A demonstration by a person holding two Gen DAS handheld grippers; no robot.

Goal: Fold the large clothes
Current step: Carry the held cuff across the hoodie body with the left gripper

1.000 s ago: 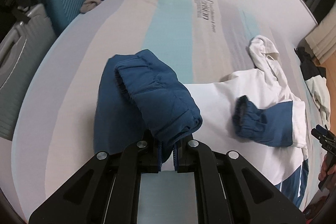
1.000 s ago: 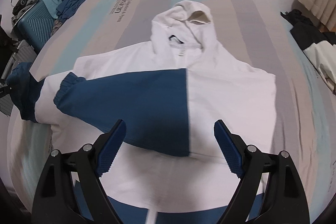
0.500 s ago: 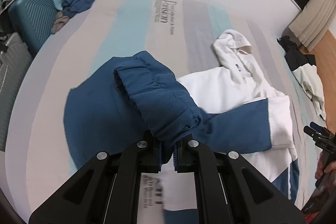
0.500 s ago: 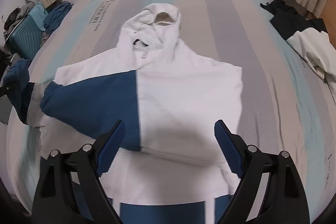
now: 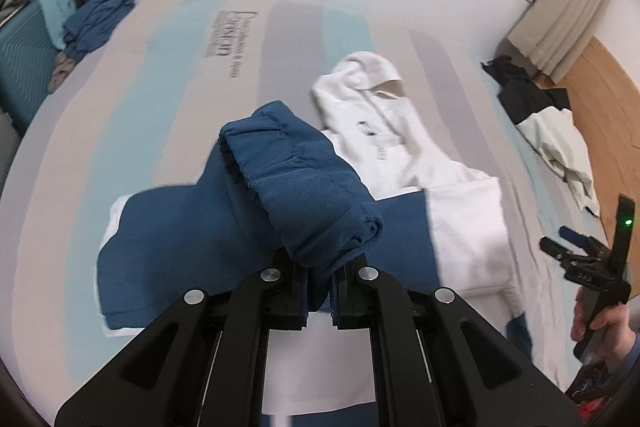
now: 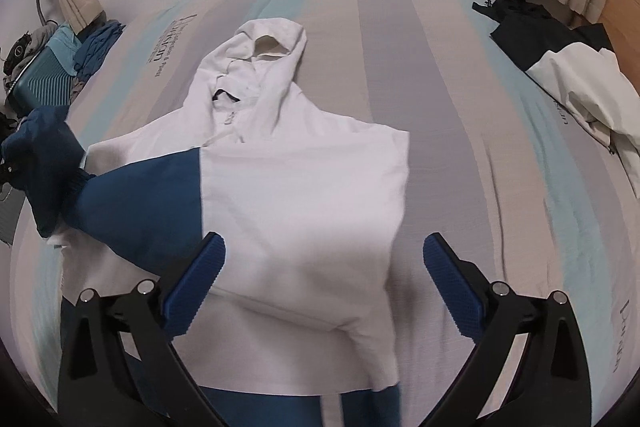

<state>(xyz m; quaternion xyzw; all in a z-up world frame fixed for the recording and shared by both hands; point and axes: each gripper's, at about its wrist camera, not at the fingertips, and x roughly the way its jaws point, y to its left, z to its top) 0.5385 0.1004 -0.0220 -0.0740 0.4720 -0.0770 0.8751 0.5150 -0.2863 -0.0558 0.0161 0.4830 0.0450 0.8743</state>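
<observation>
A white-and-blue hooded jacket [image 6: 296, 187] lies spread on a striped bed [image 6: 440, 107], one blue sleeve cuff [image 5: 304, 187] lifted above it.

At the bed's far left corner a teal suitcase [image 6: 36, 83] carries a heap of clothes on its top; its inside is not visible. The left gripper [image 5: 319, 293], low over the jacket's left side, is clamped on the blue cuff. The right gripper [image 6: 320, 279] hovers over the jacket's lower half, jaws spread wide and empty.
</observation>
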